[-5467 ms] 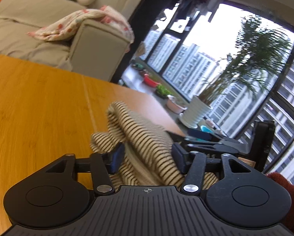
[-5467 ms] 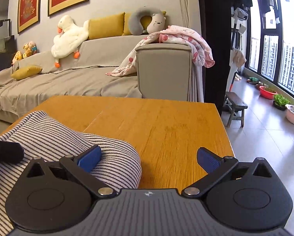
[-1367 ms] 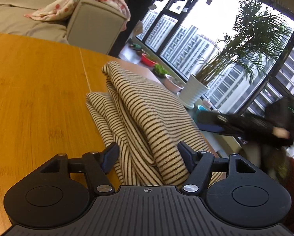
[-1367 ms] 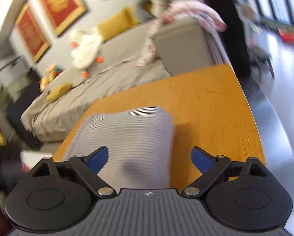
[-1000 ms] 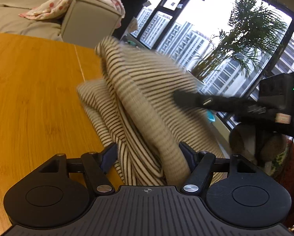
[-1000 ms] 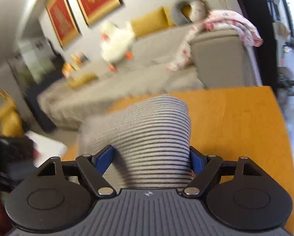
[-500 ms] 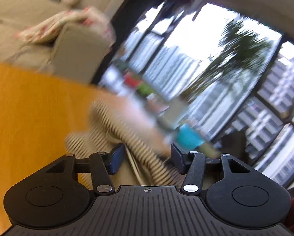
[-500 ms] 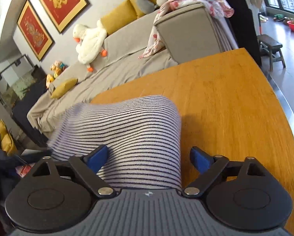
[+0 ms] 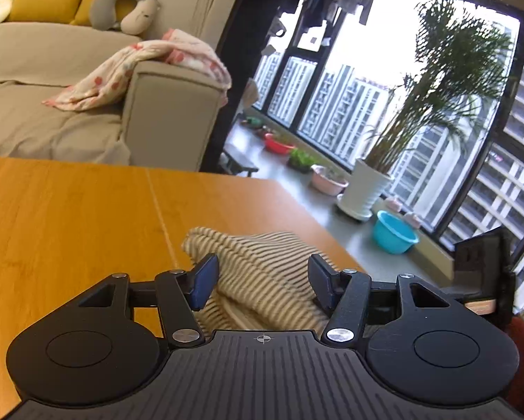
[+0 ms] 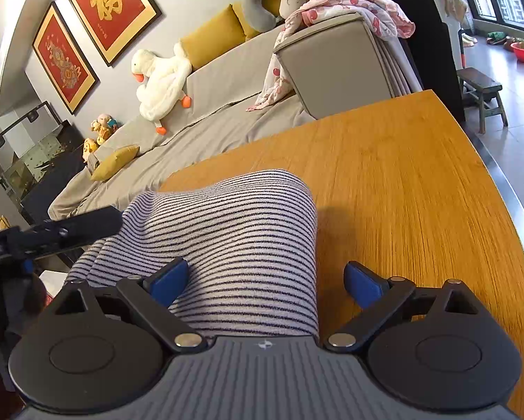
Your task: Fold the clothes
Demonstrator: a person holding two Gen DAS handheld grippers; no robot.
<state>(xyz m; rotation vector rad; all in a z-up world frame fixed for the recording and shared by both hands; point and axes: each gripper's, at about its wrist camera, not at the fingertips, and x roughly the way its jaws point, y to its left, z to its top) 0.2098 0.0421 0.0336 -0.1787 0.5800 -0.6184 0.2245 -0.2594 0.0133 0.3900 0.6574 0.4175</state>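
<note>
Two grippers flank the striped garment [image 10: 233, 245] bundled on the counter [image 10: 419, 192]; the right gripper [image 10: 265, 281] and left gripper [image 9: 260, 281] have jaws opening, gripping nothing. Released, the loose fold may spring apart. A second ago the cloth hung lifted; now it rests.

**Both hand-held grippers angled down, jaws parting**

Left hand-held gripper [image 9: 262, 281] tilted gently downward, jaws about half spread and opening, striped cloth between the pads, neither pad visibly pressing. Right hand-held gripper [image 10: 265, 283] likewise tilted downward, jaws near full width and still widening; left pad against the fabric, right pad standing clear of it. Red sleeve edge glimpsed at the lower right of the left wrist view.
</note>
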